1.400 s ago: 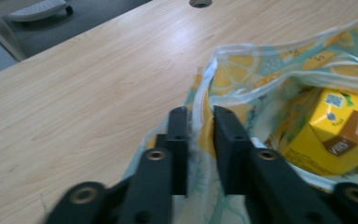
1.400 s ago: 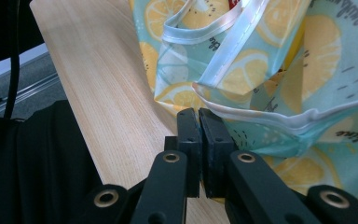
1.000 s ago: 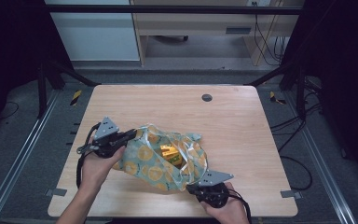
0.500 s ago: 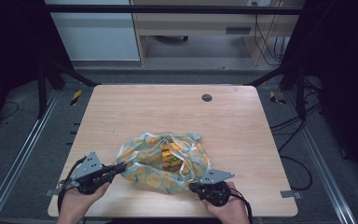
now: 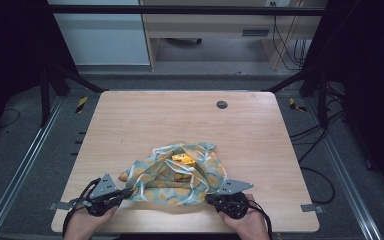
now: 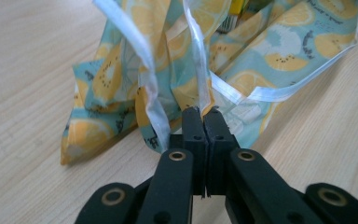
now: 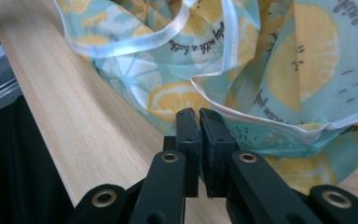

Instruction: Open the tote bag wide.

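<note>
A crumpled cloth (image 5: 176, 175) printed with yellow lemon slices on pale blue, edged in white binding, lies bunched on the near half of the worktop (image 5: 180, 125), roughly midway between its left and right edges. In its folds, toward the top of the heap, sits a small yellow object (image 5: 182, 160); what it is cannot be told.

The left gripper (image 5: 125, 191) is at the cloth's near-left corner, low over the wood. In the left gripper view its jaws are pressed together on a strip of the white-bound edge (image 6: 200, 100), which rises straight up out of the tips, with the rest of the cloth (image 6: 242, 60) spread beyond and to the right.

The right gripper (image 5: 211, 198) is at the cloth's near-right corner, close to the worktop's near edge. In the right gripper view (image 7: 199, 116) its jaws stand close together with a thin slit between them, and the blue fabric (image 7: 279, 70) lies directly against their tips; the fabric appears pinched there, the white hem running just above and across to the right.

A hand (image 5: 82, 222) grips the left tool and another hand (image 5: 247, 225) the right, both entering from the bottom. A small dark round fitting (image 5: 222, 104) sits in the worktop's far right part, well apart from the cloth.
</note>
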`<state>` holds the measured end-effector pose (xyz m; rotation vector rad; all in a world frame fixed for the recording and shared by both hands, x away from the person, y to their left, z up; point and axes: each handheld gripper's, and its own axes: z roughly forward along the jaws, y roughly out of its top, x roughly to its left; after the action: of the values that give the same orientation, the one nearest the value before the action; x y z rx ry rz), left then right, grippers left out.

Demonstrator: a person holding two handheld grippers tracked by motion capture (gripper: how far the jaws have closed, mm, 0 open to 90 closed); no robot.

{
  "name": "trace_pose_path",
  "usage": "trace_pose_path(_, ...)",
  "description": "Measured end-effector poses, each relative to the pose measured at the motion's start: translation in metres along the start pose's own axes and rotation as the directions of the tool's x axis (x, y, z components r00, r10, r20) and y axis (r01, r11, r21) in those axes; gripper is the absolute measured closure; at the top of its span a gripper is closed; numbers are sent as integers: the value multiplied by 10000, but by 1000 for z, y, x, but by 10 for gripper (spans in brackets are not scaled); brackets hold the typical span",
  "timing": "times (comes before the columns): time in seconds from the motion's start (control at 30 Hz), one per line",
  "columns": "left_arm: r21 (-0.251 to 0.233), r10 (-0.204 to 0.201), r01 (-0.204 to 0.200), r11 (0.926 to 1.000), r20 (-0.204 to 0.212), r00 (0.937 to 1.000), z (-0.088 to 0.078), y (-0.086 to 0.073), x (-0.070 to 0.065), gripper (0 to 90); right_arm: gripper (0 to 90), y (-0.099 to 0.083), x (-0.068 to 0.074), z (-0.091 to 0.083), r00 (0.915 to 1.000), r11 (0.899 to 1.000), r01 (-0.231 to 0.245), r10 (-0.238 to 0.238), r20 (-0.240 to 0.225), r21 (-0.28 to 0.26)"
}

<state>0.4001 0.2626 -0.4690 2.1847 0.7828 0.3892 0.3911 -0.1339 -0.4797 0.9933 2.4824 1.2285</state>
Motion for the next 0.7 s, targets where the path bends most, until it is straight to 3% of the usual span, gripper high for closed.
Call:
trace_pose_path(0.3, 568, 63, -36, 9984, -487, 9988, 9, -2, 2, 895, 881, -2, 0, 5, 9998, 9985, 94, -102, 141, 530)
trace_pose_path(0.5, 481, 153, -89, 9988, -1333, 9910, 11, 0, 2, 895, 839, -5, 0, 6, 9982, 9956, 337, -379, 472, 873)
trace_pose_path(0.7, 582, 146, -66, 9983, -1382, 9903, 11, -4, 6, 888, 764, -3, 2, -1, 9983, 9986, 328, -347, 476, 415)
